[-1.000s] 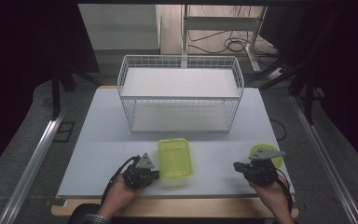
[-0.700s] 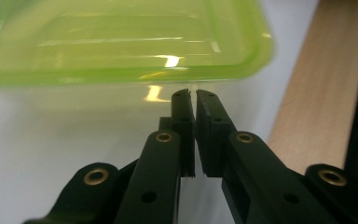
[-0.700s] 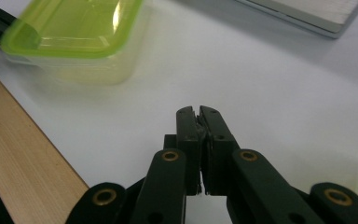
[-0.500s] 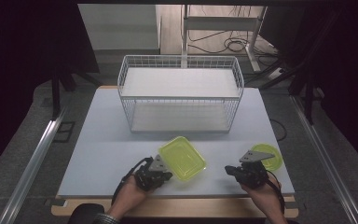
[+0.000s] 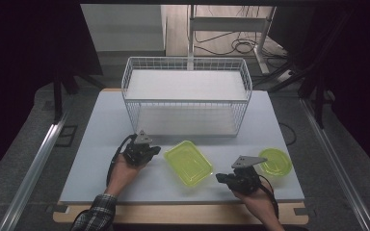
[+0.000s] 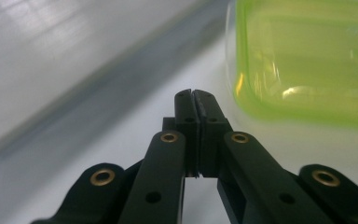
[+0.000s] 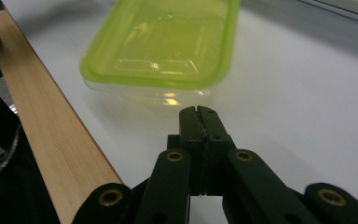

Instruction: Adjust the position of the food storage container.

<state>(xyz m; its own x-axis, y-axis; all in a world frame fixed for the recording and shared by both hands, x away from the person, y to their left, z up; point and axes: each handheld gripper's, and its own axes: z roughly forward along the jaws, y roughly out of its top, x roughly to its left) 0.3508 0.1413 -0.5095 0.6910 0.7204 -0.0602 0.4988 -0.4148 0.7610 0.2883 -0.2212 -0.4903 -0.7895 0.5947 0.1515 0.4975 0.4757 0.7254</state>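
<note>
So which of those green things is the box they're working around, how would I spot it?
Start at the white wire basket at the back of the table. Just in front of it, between the two grippers, lies the rectangular container with a lime-green lid. The other green item, near the table's right edge, is the round lid; this one is a box with rounded corners.

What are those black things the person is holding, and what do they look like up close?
Each is a hand-held tool. The left tool and right tool are black, with a grey three-cornered plate on top and a black cable trailing back. Their jaws are flat black bars with brass-ringed pivots. A plaid sleeve covers the left forearm.
</note>
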